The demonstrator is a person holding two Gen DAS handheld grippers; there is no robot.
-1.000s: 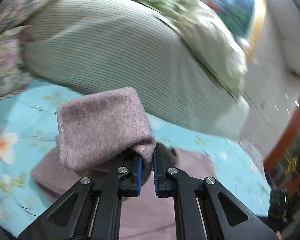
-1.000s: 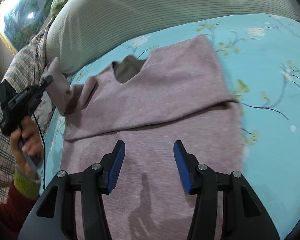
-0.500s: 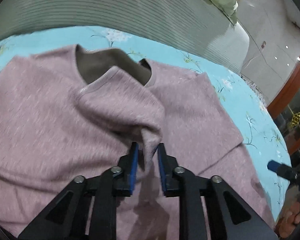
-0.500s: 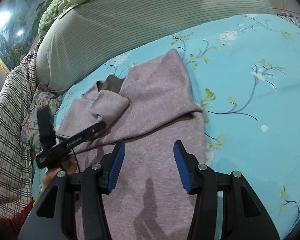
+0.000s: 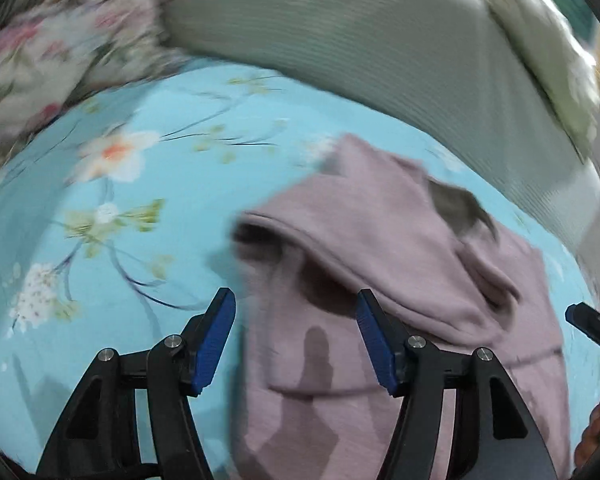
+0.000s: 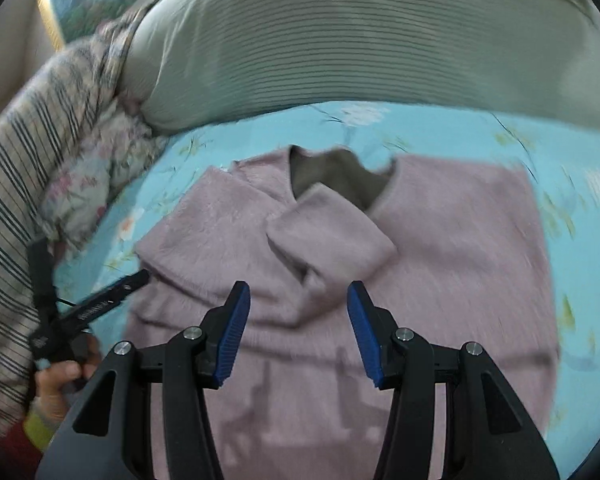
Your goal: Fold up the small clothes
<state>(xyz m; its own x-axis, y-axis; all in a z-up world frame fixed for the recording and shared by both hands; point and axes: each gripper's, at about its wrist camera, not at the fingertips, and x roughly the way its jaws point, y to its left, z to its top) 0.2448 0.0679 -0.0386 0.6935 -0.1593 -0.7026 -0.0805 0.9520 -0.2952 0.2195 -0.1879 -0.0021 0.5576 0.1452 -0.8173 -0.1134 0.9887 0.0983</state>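
A mauve sweater [image 5: 380,216] [image 6: 460,240] lies flat on the blue flowered sheet [image 5: 100,240], neck hole at the far end. One sleeve [image 6: 332,236] is folded across its chest. My left gripper [image 5: 294,304] hovers over the sweater's left edge. Its jaws are opening and the pads press on nothing. In the right wrist view the left gripper [image 6: 138,280] shows at the left, held by a hand [image 6: 60,376]. My right gripper [image 6: 299,294] stands open above the sweater's middle, just short of the folded sleeve, with nothing held.
A large striped grey-green pillow [image 5: 380,48] [image 6: 340,40] runs along the far side of the sheet. Flowered bedding [image 5: 40,60] [image 6: 84,184] and a plaid blanket [image 6: 20,160] are piled at the left. Bare sheet [image 6: 460,128] shows around the sweater.
The left gripper carried the sleeve over the chest, let it go, opened and drew back to the sweater's left edge. The right gripper shifted over the sweater, still open.
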